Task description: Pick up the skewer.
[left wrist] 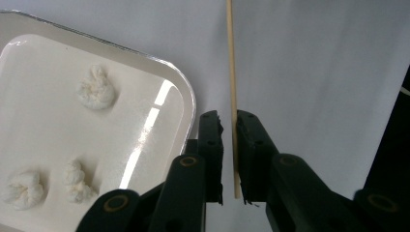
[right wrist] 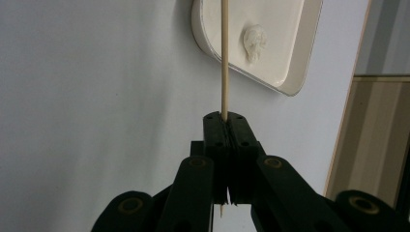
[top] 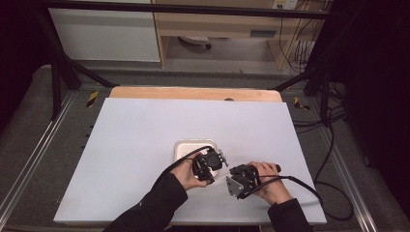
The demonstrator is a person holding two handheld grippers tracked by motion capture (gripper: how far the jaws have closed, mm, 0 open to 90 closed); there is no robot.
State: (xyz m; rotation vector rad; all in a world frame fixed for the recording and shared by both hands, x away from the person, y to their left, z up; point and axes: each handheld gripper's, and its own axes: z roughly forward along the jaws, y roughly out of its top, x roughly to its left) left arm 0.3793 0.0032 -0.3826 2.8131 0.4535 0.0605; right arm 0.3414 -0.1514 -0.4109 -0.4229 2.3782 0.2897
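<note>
A thin wooden skewer [right wrist: 224, 58] runs up from my right gripper [right wrist: 225, 116], which is shut on it near its pointed end. Its far part reaches over the white tray [right wrist: 290, 53], where a white fluffy lump [right wrist: 255, 41] lies. In the left gripper view the skewer [left wrist: 232, 72] ends between the jaws of my left gripper [left wrist: 229, 118]. It lies against the right-hand jaw, with a gap to the other, so that gripper is open. Three white lumps [left wrist: 96, 88] sit in the tray [left wrist: 48, 125] beside it. From above, both grippers [top: 215, 169] [top: 232, 178] meet at the tray's near right corner.
The tray [top: 186, 144] sits on a white board [top: 135, 145] covering a wooden table [top: 193, 93]. Black cables [top: 300, 183] trail from the grippers across the board's near edge. A dark metal frame [top: 58, 72] and floor cables surround the table.
</note>
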